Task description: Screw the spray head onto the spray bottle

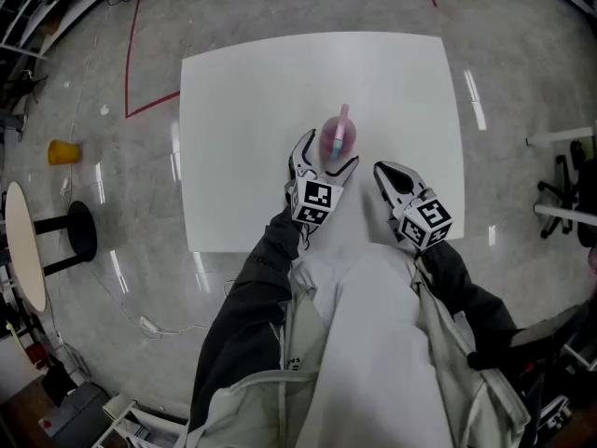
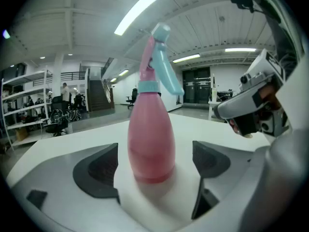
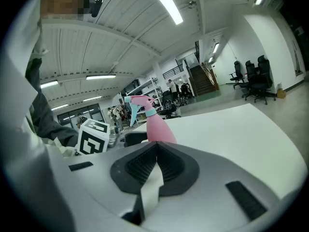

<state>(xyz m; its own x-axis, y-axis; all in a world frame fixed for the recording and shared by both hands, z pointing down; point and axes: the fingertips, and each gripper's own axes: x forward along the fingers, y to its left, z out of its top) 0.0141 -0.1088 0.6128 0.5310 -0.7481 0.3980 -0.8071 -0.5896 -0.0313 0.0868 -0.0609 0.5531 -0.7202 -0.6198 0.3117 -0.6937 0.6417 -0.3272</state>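
A pink spray bottle (image 1: 336, 139) (image 2: 150, 139) (image 3: 157, 126) stands upright on the white table (image 1: 252, 110), with its pink and teal spray head (image 2: 159, 62) on top. My left gripper (image 1: 322, 161) (image 2: 154, 166) is open, its jaws on either side of the bottle's base with a gap on both sides. To the right of the bottle, my right gripper (image 1: 384, 177) (image 3: 157, 166) is shut and empty, clear of the bottle. In the right gripper view the bottle shows beyond the closed jaws, beside the left gripper's marker cube (image 3: 94, 137).
The table stands on a glossy grey floor with red tape lines (image 1: 140, 63). A yellow cup (image 1: 62, 152) lies on the floor at the left, near a black stool (image 1: 79, 230) and a round table (image 1: 23, 245). Chairs stand at the right edge (image 1: 569, 194).
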